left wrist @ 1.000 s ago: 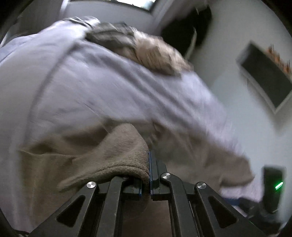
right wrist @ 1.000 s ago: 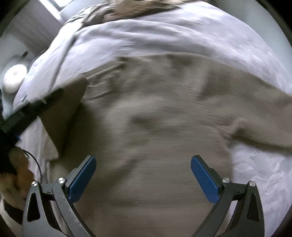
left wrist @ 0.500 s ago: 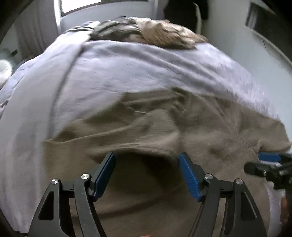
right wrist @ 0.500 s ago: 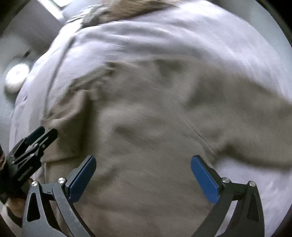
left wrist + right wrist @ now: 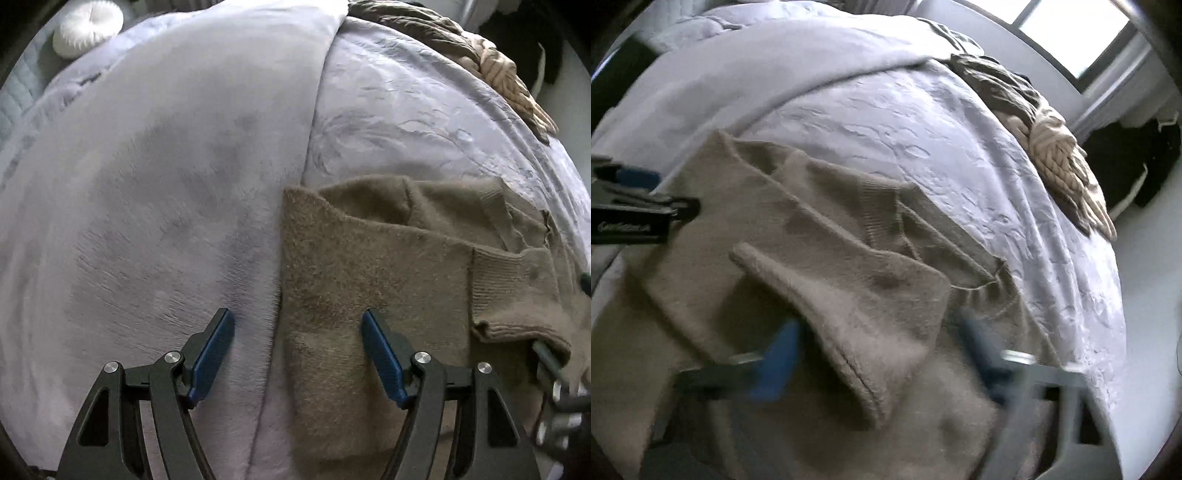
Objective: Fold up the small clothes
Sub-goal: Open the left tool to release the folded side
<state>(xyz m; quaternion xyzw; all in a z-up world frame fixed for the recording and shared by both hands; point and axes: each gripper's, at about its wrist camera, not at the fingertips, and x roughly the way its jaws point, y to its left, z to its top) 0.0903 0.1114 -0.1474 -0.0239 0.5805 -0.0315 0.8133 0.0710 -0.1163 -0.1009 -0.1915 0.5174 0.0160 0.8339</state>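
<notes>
Left gripper [image 5: 297,352] (label unreadable) over sweater [image 5: 388,266]

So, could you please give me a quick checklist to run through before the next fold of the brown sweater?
1. Left gripper open and empty: ok.
2. Right gripper open: ok, though blurred.
3. Brown sweater lies on the bed cover: ok.
4. Sleeve folded onto the body: ok.
5. Sweater flat, without bunching: not ok, wrinkles near the collar.
6. Pile of other clothes apart from the sweater: ok.
</notes>
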